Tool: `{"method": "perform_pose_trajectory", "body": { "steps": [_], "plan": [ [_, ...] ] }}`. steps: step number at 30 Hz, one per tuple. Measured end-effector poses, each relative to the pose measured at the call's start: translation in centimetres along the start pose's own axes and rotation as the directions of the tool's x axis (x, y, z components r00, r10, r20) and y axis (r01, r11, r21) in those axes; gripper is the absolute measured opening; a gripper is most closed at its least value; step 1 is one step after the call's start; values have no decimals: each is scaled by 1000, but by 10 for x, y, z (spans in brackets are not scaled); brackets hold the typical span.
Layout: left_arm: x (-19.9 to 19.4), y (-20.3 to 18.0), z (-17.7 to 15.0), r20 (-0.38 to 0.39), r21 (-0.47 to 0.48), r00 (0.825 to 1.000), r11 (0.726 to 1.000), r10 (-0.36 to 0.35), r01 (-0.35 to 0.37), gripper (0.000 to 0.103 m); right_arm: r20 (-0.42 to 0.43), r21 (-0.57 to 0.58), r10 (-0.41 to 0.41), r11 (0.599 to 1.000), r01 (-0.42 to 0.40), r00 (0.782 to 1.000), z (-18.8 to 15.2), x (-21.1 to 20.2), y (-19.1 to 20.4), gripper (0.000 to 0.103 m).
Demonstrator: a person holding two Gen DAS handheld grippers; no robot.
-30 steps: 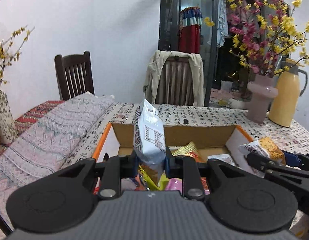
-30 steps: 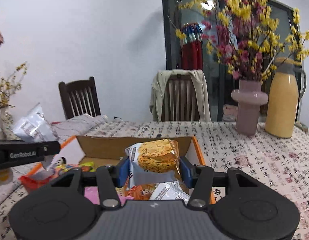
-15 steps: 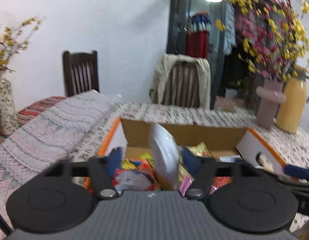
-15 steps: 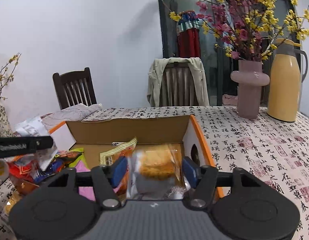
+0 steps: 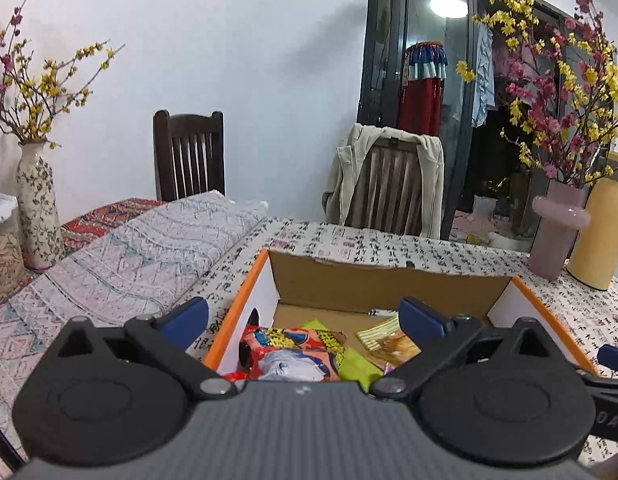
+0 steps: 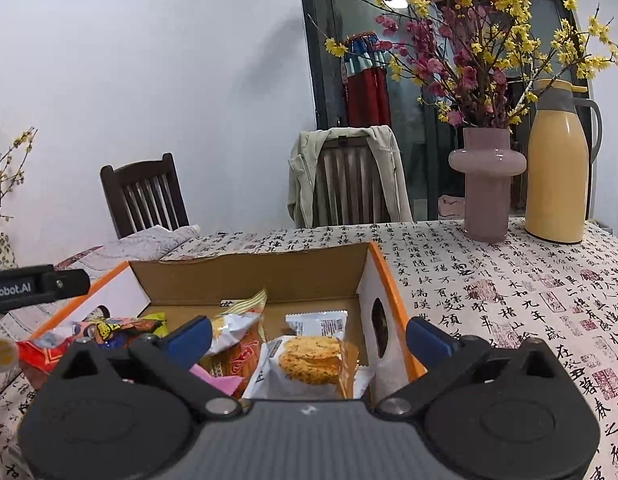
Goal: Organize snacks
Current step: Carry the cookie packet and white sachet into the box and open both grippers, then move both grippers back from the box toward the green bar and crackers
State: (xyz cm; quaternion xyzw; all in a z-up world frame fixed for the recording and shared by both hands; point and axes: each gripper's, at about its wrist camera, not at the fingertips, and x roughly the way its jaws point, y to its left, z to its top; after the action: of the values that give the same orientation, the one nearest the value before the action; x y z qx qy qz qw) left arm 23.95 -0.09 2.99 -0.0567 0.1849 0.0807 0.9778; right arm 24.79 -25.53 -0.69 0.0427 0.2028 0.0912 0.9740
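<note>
- Two grippers are held over the open brown cardboard box with orange-edged white flaps [image 6: 249,280], which stands on the calligraphy-printed tablecloth [image 6: 509,300]. The left gripper [image 5: 303,314] and the right gripper [image 6: 307,334] have just been opening, and both now stand spread wide with nothing clamped between the blue pads.
- The clear packet with the golden crumbly cake [image 6: 309,360] is seen lying inside the box near its right wall, below the right gripper and free of it. The red and yellow printed snack bag [image 5: 293,344] lies at the box's left side, under the left gripper.
- A snag is judged possible on withdrawal: the right gripper's outer finger sits just outside the right flap (the one with the oval hand-hole), so a careless sideways pull could drag the light box.
- Packets are heaped loosely, and some appear to lie outside the left flap [image 6: 41,354]; these could be pushed further off by the left gripper's body.
- The pink glass vase of blossom branches [image 6: 487,184] and the tall yellow thermos jug [image 6: 557,172] stand well apart from the box, so they are at little risk unless a wide sweep is made.
</note>
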Motion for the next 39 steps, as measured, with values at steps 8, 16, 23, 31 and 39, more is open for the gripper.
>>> {"method": "perform_pose_trajectory", "body": {
  "steps": [8,16,23,31,39],
  "plan": [
    [-37,6,13,23,-14,999,1000,-23,23,103,32,-44,-7,999,9,999,9,-32,11,103],
    [-73,16,-1,5,-13,999,999,-46,46,103,29,-71,5,997,-3,1000,-3,-71,24,103],
    [-106,31,-18,-4,-14,999,999,-51,51,103,12,-93,19,996,-18,1000,-23,-104,35,103],
    [-137,45,-39,-34,-6,998,999,-47,47,103,-11,-93,35,995,-36,999,-45,-136,42,103],
    [-157,62,-68,-87,4,995,999,-50,50,103,-69,-87,40,995,-46,997,-73,-158,43,103]
  ]
}}
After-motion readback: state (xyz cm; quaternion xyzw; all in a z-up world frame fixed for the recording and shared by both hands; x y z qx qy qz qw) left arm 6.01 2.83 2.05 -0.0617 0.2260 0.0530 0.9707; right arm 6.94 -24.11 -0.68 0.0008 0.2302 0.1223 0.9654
